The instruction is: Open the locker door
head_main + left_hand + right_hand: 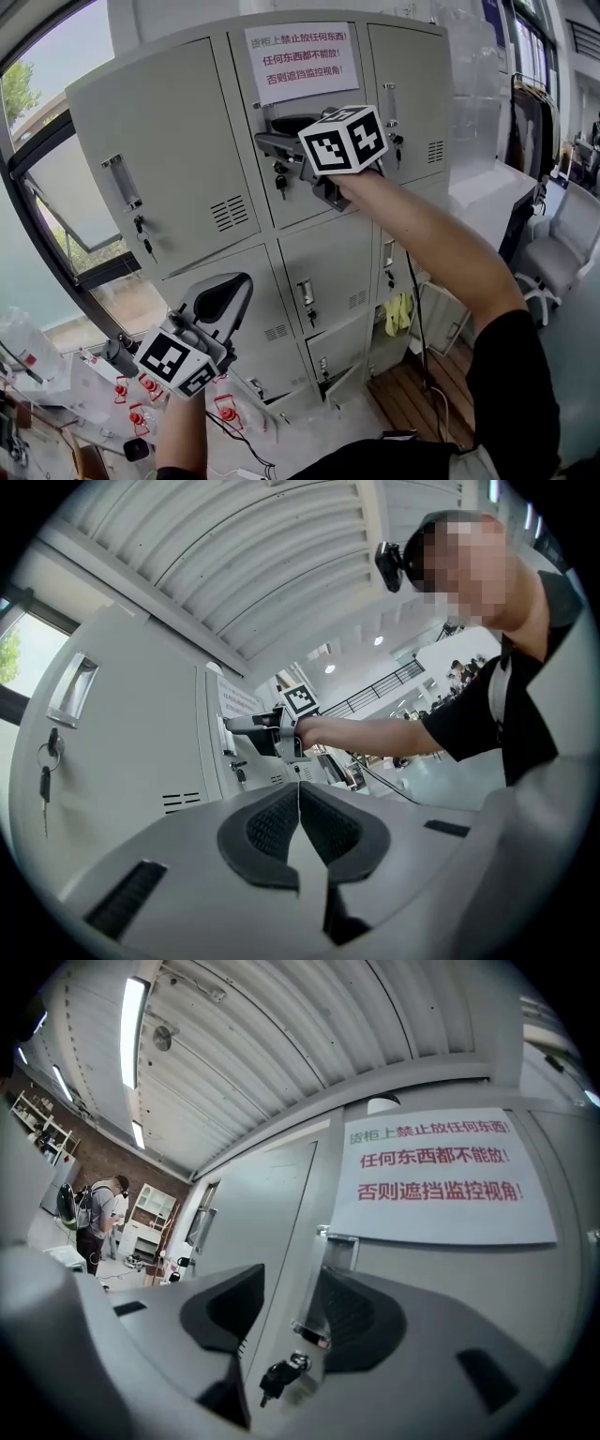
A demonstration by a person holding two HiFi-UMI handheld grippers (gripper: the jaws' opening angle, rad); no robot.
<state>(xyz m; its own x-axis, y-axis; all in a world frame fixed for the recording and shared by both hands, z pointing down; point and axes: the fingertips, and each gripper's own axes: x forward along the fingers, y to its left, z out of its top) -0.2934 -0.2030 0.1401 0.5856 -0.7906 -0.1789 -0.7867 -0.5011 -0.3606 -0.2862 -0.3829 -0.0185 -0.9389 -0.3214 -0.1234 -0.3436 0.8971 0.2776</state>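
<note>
The grey locker bank fills the head view. Its top middle door carries a white sign with red print. My right gripper is raised level at that door's left edge. It is open, with the recessed handle and the door edge in the gap, and its pads are not pressing. A key hangs in the lock just below. My left gripper is shut on nothing, low and left, in front of the lower doors.
The top left door has its own handle and hanging keys. A window stands at the left, red-capped bottles below it. An office chair is at the right. Yellow cloth sits in a lower locker.
</note>
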